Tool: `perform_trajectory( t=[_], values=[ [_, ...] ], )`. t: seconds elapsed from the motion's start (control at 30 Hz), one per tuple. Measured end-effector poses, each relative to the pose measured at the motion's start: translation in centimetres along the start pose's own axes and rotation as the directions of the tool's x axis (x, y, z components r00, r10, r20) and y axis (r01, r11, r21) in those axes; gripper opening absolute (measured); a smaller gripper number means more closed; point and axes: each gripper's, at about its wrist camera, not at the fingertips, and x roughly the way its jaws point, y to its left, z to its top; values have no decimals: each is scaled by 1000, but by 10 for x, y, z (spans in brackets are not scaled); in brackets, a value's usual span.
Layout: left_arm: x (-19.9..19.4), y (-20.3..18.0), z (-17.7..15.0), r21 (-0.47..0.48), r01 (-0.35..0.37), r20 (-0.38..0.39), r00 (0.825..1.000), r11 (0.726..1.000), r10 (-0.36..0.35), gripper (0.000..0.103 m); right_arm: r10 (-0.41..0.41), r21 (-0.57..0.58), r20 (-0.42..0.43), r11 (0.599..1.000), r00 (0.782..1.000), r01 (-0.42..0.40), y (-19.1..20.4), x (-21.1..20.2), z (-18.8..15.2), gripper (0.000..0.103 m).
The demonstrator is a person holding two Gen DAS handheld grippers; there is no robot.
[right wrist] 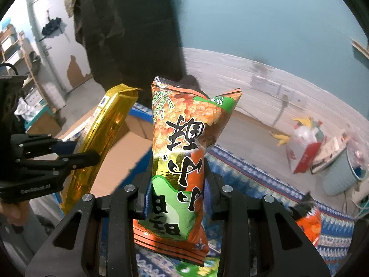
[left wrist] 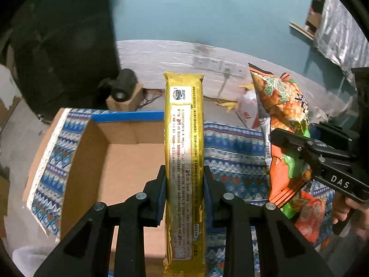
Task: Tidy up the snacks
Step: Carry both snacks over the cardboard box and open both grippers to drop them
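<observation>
Left gripper clamped on the long gold snack pack, held upright in the air over the near edge of the open cardboard box. Right gripper closed around the lower half of the orange-green chip bag, also lifted off the patterned cloth (covers the table, one end draped over the box's left wall). Another orange snack bag lies on the cloth at right.

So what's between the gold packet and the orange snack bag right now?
Only the patterned cloth beneath; no snack sits between gold packet and orange snack bag. The left wrist view shows it.
</observation>
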Motion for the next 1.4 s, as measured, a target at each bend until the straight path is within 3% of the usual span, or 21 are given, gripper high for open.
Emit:
perform_trajectory(
  t=[0.57, 0.9, 0.97, 1.07, 1.4],
  values=[
    [21, 107, -26, -181, -107, -68, 993, 978, 96, 28, 101, -46, -75, 993, 992, -105, 75, 57, 25, 33],
    [40, 128, -39, -229, -115, -138, 987, 967, 84, 29, 118, -83, -130, 988, 985, -129, 108, 85, 24, 33],
    [37, 128, -39, -227, -132, -135, 985, 965, 103, 31, 122, -86, -142, 987, 982, -135, 112, 90, 23, 33],
    [31, 130, -39, -232, -135, -128, 986, 963, 108, 44, 127, -88, -154, 986, 980, -142, 116, 97, 25, 33],
    [15, 139, -40, -237, -160, -109, 984, 958, 137, 45, 141, -98, -199, 982, 970, -163, 131, 118, 24, 33]
  ],
)
